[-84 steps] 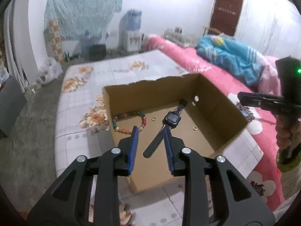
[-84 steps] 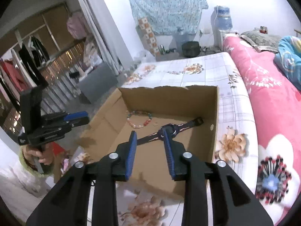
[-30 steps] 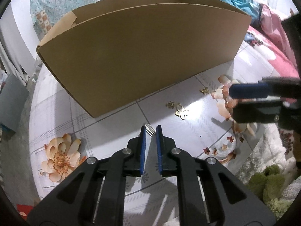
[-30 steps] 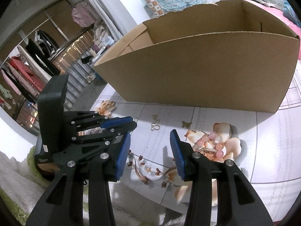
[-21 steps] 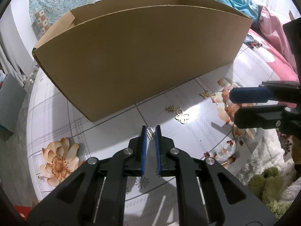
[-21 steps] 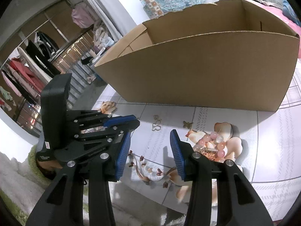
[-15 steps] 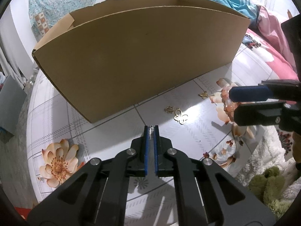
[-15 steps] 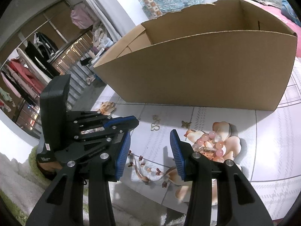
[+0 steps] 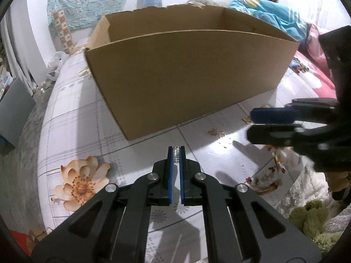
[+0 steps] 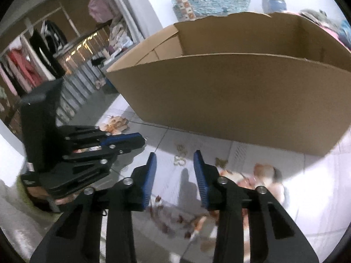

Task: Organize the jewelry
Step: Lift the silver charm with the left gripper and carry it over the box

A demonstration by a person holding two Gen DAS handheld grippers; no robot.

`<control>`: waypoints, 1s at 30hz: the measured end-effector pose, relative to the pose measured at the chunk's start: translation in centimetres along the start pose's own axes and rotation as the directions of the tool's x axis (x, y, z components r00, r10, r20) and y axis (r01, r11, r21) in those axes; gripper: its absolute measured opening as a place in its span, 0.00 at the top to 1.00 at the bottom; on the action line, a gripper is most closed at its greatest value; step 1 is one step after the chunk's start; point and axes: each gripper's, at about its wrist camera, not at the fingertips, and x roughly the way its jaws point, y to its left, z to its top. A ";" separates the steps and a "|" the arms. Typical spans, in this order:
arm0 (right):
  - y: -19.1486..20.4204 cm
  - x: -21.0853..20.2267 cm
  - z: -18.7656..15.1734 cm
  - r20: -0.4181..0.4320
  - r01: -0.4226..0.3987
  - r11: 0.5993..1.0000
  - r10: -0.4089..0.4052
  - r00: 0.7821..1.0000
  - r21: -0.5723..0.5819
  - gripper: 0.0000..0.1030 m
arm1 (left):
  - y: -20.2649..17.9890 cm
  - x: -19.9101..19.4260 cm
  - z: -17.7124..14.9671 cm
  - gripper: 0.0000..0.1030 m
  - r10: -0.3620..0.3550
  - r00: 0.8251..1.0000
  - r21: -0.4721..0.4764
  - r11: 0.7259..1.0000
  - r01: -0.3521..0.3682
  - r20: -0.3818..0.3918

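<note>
My left gripper (image 9: 176, 153) is shut on a small silver toothed trinket (image 9: 176, 151), held just above the flowered sheet in front of the cardboard box (image 9: 186, 76). In the right wrist view my right gripper (image 10: 175, 164) hangs over the sheet with its jaws closing and nothing between them. Small gold earrings (image 10: 180, 160) lie just beyond its tips. A pink bead bracelet (image 10: 262, 174), blurred, lies to the right of its right finger. The left wrist view shows the right gripper (image 9: 252, 124) low at the right, near the gold earrings (image 9: 216, 132). The left gripper (image 10: 140, 141) also shows from the side in the right wrist view.
The box's tall near wall (image 10: 241, 100) stands close behind the jewelry and hides its inside. A pink quilt (image 9: 307, 74) and blue bedding (image 9: 274, 11) lie at the right. A green fuzzy thing (image 9: 311, 221) sits at the bed's edge, and a clothes rack (image 10: 33, 65) stands to the left.
My left gripper closed on the silver trinket and lifted it off the sheet. My right gripper shifted left, away from the bead bracelet, and its jaws narrowed.
</note>
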 end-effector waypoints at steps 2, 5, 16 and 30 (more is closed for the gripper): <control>0.5 0.9 0.4 -0.009 0.029 0.999 -0.029 1.000 -0.041 0.77 | 0.3 -0.1 -0.1 0.96 -0.007 1.000 -0.003 1.000 0.007 0.007; 1.0 2.1 0.9 -0.028 0.057 0.994 -0.059 0.998 -0.089 0.81 | 0.3 0.0 -0.1 0.96 -0.014 1.000 -0.001 1.000 0.014 0.013; 1.7 4.1 1.4 -0.066 0.133 0.974 -0.147 0.987 -0.183 0.93 | 0.4 0.6 0.1 0.96 -0.036 0.999 0.001 0.999 0.036 0.026; 0.1 0.9 1.9 -0.004 0.085 0.993 -0.086 0.996 -0.085 0.98 | 0.9 -0.1 0.3 0.96 -0.040 0.998 -0.009 0.999 0.040 0.045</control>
